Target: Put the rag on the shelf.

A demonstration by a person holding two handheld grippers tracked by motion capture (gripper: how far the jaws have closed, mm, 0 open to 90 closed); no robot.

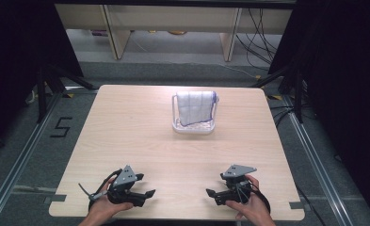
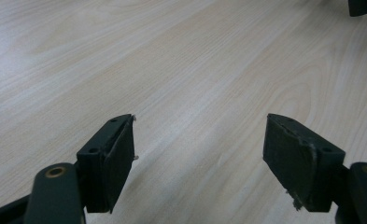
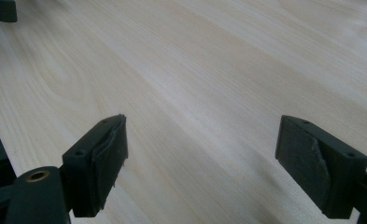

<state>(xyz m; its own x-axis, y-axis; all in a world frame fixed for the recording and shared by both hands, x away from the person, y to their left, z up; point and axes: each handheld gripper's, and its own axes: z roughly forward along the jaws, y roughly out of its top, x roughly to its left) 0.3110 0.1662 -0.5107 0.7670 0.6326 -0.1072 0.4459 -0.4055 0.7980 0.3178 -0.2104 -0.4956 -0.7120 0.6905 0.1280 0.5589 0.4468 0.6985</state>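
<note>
Two hands come in at the near edge of the pale wooden tabletop [image 1: 140, 136], each holding a black gripper. At about seven o'clock sits the left gripper [image 1: 145, 195], pointing inward toward the right; its fingers [image 2: 109, 161] are spread wide with bare wood between them and nothing held. At about five o'clock sits the right gripper [image 1: 212, 195], pointing inward toward the left, its fingers [image 3: 97, 163] equally wide apart and empty. The rubber pads look worn and frayed at their edges. Both grippers rest low over the wood, well apart from each other, and a dark corner of the opposite gripper peeks into the top of each gripper view.

Farther out, the middle of the tabletop is bare. Toward twelve o'clock, slightly right of centre and well apart from both grippers, stands a small white rack [image 1: 194, 126] with a perforated base and an upright frame. A white cloth [image 1: 195, 107] with thin blue check lines is draped over the frame and hangs down into the rack; nothing else can be made out inside it.

Judging from this layout, the work has not begun: the cloth is untouched on its rack, and reaching, gripping and handling it are all left to do.

Beyond the tabletop lie grey floor, furniture legs and loose cables.
</note>
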